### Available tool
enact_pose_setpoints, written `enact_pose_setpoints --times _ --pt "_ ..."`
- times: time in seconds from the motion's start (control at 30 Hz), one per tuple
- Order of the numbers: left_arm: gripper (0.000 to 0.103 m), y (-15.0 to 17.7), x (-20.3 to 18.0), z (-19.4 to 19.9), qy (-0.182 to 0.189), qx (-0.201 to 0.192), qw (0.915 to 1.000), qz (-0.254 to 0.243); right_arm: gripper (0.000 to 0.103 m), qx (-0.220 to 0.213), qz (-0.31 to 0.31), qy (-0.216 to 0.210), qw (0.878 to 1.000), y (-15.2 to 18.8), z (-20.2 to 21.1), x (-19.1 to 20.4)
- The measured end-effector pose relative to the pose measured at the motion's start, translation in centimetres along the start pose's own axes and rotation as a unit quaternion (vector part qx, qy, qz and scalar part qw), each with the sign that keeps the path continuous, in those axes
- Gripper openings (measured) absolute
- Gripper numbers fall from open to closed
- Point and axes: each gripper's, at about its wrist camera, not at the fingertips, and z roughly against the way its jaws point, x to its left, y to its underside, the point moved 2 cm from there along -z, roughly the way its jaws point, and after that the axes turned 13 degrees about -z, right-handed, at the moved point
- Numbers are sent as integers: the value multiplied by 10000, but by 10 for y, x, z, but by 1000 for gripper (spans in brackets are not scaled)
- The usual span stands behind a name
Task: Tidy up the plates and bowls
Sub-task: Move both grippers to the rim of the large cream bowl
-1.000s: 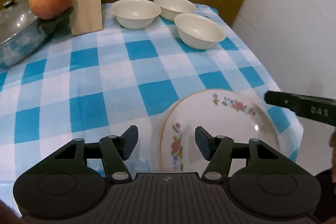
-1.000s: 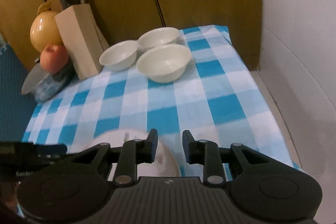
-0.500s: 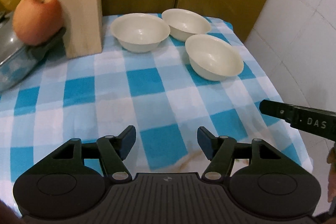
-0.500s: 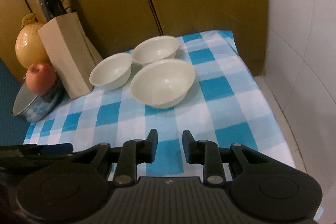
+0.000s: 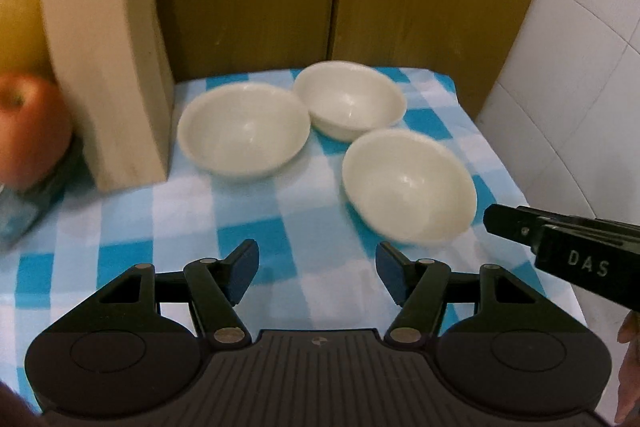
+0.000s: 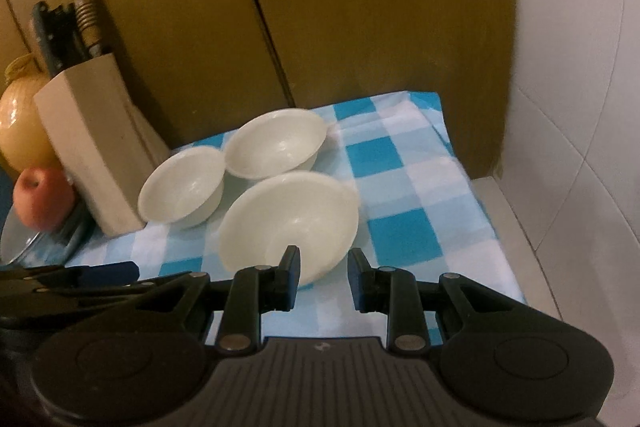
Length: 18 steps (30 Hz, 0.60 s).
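Three plain white bowls stand on the blue checked tablecloth (image 5: 248, 227): a near one (image 5: 408, 187), a left one (image 5: 244, 129) and a far one (image 5: 352, 99). My left gripper (image 5: 317, 271) is open and empty, short of the bowls. My right gripper (image 6: 323, 269) is open and empty, its left fingertip over the near bowl's (image 6: 288, 219) front rim. The left bowl (image 6: 182, 193) and far bowl (image 6: 276, 143) lie behind it. No plate is in view.
A wooden knife block (image 5: 104, 99) stands left of the bowls, with an apple (image 5: 32, 129) on a pot lid and a yellow melon (image 6: 20, 131) beside it. Brown cabinet doors close the back. A white tiled wall (image 6: 580, 107) runs along the right table edge.
Both grippers have moved forward toward the bowls. The flowered plate seen under the left gripper a second ago has dropped out of view. Both stay open.
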Motion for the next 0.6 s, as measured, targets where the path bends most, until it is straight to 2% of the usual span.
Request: enact_pose_setpoints --times 0.23,0.6 --pt "72 -23 -10 -24 18 68 10000 15 22 69 -85 65 9999 -17 -14 -12" --pt "72 -25 -16 -52 8 267 9996 10 22 196 -149 124 9996 -21 -35 -21"
